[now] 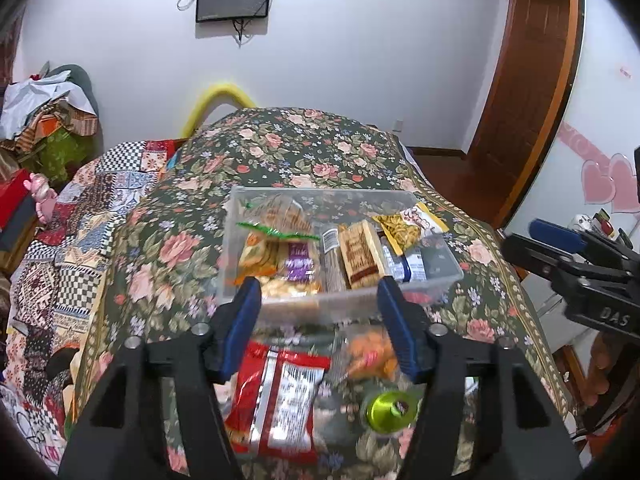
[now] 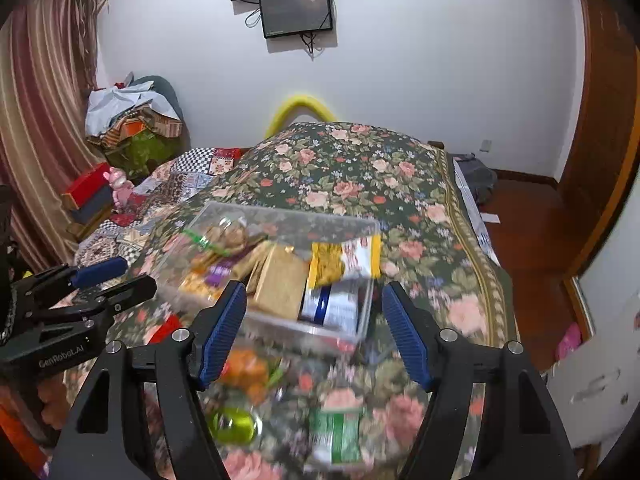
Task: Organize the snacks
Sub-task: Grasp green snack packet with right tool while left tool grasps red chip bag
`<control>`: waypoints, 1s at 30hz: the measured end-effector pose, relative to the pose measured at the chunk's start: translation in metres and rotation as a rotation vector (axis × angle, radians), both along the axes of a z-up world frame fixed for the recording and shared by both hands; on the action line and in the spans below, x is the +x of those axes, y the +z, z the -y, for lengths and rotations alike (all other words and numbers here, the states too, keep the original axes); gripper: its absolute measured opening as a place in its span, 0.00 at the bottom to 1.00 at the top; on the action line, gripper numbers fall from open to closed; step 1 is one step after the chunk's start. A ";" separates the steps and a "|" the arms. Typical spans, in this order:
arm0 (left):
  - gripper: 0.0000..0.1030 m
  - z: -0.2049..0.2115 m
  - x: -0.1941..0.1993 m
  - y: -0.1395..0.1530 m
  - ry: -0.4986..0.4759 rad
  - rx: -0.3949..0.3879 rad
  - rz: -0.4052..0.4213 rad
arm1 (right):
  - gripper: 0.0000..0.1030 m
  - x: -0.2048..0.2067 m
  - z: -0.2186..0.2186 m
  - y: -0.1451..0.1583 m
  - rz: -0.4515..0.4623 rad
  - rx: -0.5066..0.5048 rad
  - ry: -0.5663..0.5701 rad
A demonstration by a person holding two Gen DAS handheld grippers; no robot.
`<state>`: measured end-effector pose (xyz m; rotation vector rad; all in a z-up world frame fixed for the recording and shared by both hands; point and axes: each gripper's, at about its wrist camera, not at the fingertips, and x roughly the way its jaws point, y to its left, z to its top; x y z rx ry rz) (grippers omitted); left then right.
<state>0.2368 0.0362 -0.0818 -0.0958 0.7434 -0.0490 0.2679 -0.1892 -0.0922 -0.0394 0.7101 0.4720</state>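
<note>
A clear plastic bin point(image 1: 436, 280) point(image 2: 280, 216) sits on the floral cloth and holds several snack packs, among them a yellow pack point(image 1: 404, 228) point(image 2: 344, 260) leaning on its right rim. My left gripper point(image 1: 320, 320) is open and empty, just short of the bin's near wall. Below it lie a red snack bag point(image 1: 276, 392), an orange pack point(image 1: 372, 352) point(image 2: 244, 368) and a green round item point(image 1: 390, 410) point(image 2: 236, 424). My right gripper point(image 2: 314, 328) is open and empty over the bin's near edge. A green-and-white pack point(image 2: 336, 432) lies below it.
The floral cloth point(image 1: 304, 148) covers a raised surface that drops off at the right onto a wooden floor point(image 2: 532, 232). A patchwork quilt point(image 1: 80, 216) lies to the left. A cluttered pile point(image 2: 132, 124) stands by the back wall. Each gripper shows in the other's view point(image 1: 576, 264) point(image 2: 80, 292).
</note>
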 end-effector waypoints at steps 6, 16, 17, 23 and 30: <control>0.63 -0.007 -0.028 -0.012 0.002 -0.011 -0.053 | 0.69 -0.027 0.022 -0.012 -0.039 0.020 -0.023; 0.68 -0.020 -0.049 -0.071 -0.008 0.018 -0.180 | 0.71 -0.048 0.044 -0.061 -0.150 0.012 -0.037; 0.68 -0.022 -0.048 -0.077 -0.011 0.019 -0.192 | 0.71 -0.049 0.044 -0.068 -0.162 0.009 -0.037; 0.68 -0.025 -0.040 -0.109 -0.012 0.011 -0.252 | 0.71 -0.043 0.039 -0.103 -0.227 -0.017 -0.028; 0.78 -0.025 -0.022 -0.127 -0.005 0.041 -0.261 | 0.71 -0.028 0.030 -0.131 -0.283 -0.037 -0.014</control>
